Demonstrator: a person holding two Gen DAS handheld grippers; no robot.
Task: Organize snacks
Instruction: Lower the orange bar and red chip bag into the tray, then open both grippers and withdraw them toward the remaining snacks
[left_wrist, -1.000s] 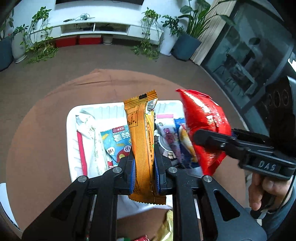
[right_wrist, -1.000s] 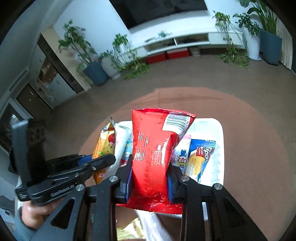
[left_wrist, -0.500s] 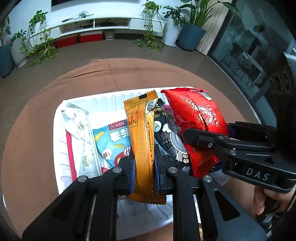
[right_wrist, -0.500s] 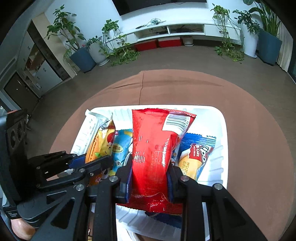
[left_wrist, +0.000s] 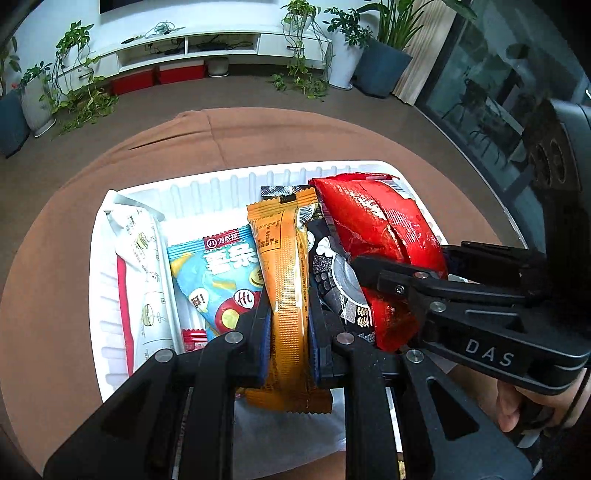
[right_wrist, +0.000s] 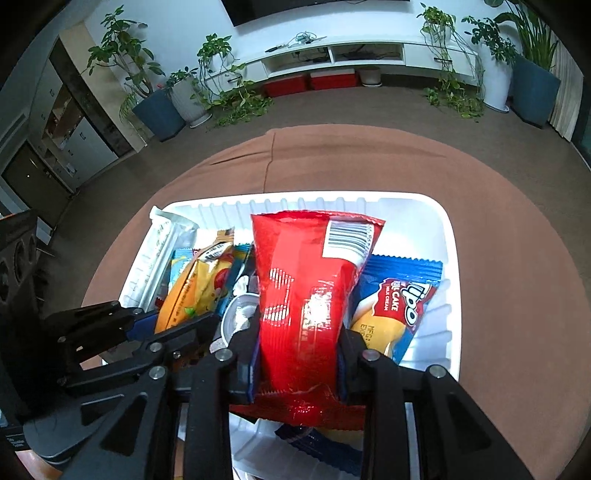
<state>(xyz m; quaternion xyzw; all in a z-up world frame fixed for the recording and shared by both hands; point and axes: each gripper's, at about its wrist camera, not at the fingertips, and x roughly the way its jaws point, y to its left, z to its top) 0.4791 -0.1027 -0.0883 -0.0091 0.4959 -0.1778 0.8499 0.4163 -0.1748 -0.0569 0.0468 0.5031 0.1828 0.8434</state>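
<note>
My left gripper (left_wrist: 288, 325) is shut on an orange snack packet (left_wrist: 286, 266) and holds it upright over the white tray (left_wrist: 221, 181). My right gripper (right_wrist: 299, 332) is shut on a red snack bag (right_wrist: 306, 288) and holds it upright over the same tray (right_wrist: 448, 258). The red bag (left_wrist: 376, 229) and the right gripper show at the right of the left wrist view. The orange packet (right_wrist: 192, 288) and the left gripper show at the left of the right wrist view. Both packets hang low inside the tray.
In the tray lie a white packet (left_wrist: 144, 266), a light blue chip bag (left_wrist: 218, 273), a black packet (left_wrist: 332, 273) and a blue cake packet (right_wrist: 399, 306). The tray sits on a round brown table (right_wrist: 517, 258). Plants and a white cabinet stand beyond.
Both grippers have moved forward and down over the tray with their packets still held. The tray now fills more of both views.
</note>
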